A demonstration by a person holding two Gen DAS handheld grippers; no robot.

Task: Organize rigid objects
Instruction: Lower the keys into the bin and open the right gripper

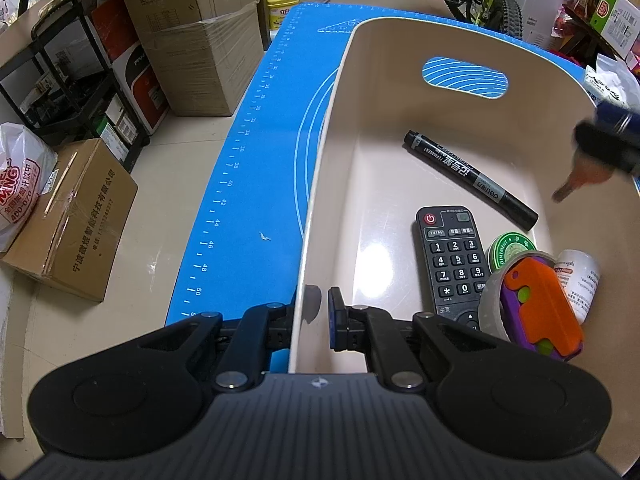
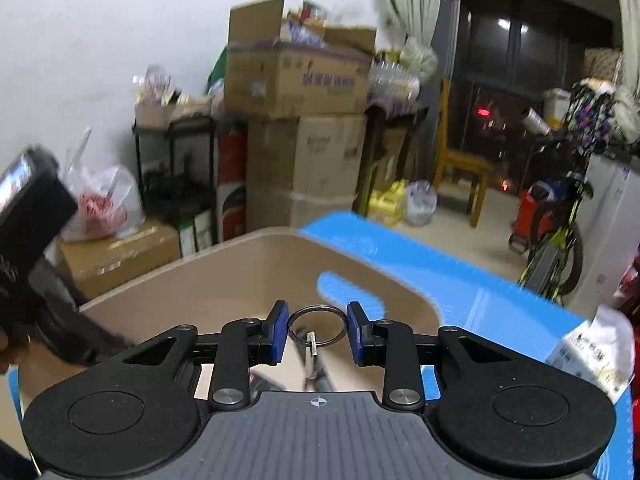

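Bin: a beige plastic storage bin (image 1: 400,40) with an oval handle cut-out stands on the blue silicone mat (image 1: 256,152) that covers the worktop; it is the collecting place for the loose items.

Left gripper: the left gripper (image 1: 316,320) straddles the bin's near-left wall, one finger outside and the blue-padded finger (image 1: 335,316) inside. The fingers look closed onto the wall or very nearly so, and I judge the grip is there to steady the bin while things drop in.

Right gripper: the right gripper (image 2: 317,326) hangs above the bin's open top, fingers spread a moderate way. A metal key ring (image 2: 317,323) sits in the gap, seeming to touch both pads at most lightly; whether it is pinched or just let go, I cannot tell.

Key: in the left view a blurred brownish key (image 1: 576,182) dangles below the right gripper, over the bin's right side, not yet at the floor.

Already in the bin: a black permanent marker (image 1: 470,178) lying diagonally, a black remote control (image 1: 450,258), a round green ointment tin (image 1: 510,246), a grey tape roll (image 1: 490,304) with an orange-and-purple plastic toy (image 1: 542,306) across it, and a small white bottle (image 1: 578,280), clustered at the near right.

Stage: probably the key's release into the bin.
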